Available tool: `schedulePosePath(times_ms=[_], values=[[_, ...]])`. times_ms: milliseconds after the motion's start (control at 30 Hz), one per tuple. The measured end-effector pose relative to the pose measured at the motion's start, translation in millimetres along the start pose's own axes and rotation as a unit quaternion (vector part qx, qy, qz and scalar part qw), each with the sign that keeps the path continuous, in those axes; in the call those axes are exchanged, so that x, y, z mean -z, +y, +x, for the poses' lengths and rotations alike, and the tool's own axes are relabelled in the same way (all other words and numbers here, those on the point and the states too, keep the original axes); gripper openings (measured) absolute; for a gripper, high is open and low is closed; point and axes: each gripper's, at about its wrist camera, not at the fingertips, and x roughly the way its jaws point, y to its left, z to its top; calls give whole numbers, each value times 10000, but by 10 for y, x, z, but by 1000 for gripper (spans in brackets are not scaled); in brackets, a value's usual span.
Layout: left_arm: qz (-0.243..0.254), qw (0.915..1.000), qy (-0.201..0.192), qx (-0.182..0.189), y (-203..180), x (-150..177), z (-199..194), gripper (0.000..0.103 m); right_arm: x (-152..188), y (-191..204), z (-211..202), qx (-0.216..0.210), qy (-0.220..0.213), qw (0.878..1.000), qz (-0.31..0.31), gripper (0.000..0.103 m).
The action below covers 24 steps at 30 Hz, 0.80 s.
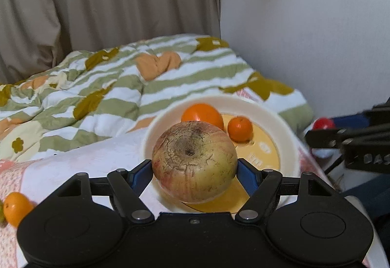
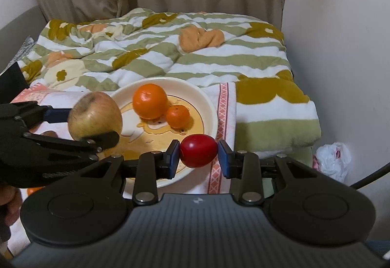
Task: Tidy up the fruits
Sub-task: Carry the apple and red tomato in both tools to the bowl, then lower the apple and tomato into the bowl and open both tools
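A: Two fruits ride in two grippers above a cream plate (image 2: 214, 119) on a bed. At lower centre of the left wrist view, the left gripper (image 1: 194, 171) pinches a blotchy yellow-green apple (image 1: 194, 162) across its widest part, blue pads on either flank, stem hollow facing the camera.

B: And the other hand?

A: At centre of the right wrist view, the right gripper (image 2: 198, 154) squeezes a small glossy red fruit (image 2: 198, 151), perhaps a tomato, over the plate's near rim. Already on the plate: a large orange (image 2: 150, 101) with a small orange (image 2: 178, 116) touching it.

B: How will they handle?

A: My judgement: the apple is firm and fairly heavy, its rough cracked skin giving good purchase, so the hold across the middle suits it. The red fruit looks smooth, slippery and easily bruised; it wants light pressure and a low release, since round fruit rolls.

B: Anything left out?

A: One more orange fruit (image 1: 15, 208) lies on the cloth at the lower left of the left wrist view.

B: Any writing?

A: Embossed letters on the dark gripper at the right edge of that view, cut off and blurred; I cannot read them. The plate's yellow print (image 1: 265, 153) is illegible too.
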Motion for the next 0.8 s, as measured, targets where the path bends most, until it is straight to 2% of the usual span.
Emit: schedulePosePath(times_ms=[200,333,367,400,467,600,800], values=[[274,9996,85,-54,-33,-25,205,78,-16,-22,116,111,71,9999,26,49],[137,9995,277,53,23,-45,316,79,-43,-11,149,139,100,9998,33,49],[72,9997,217,90,43,-51,306,81,-55,-13,153,147,96,9998,45,49],[40,9998,104,148,54,-70,271,92,-65,-7,147,153,92,9998,58,49],[68,9997,-111,183,57,-130,189,103,-91,-21,143,160,78,9998,90,49],[152,9998,18,156,59,-181,133,103,-152,-49,99,154,21,9997,191,49],[-114,9999,19,85,213,-154,-88,103,-231,-19,57,94,13,9999,48,49]])
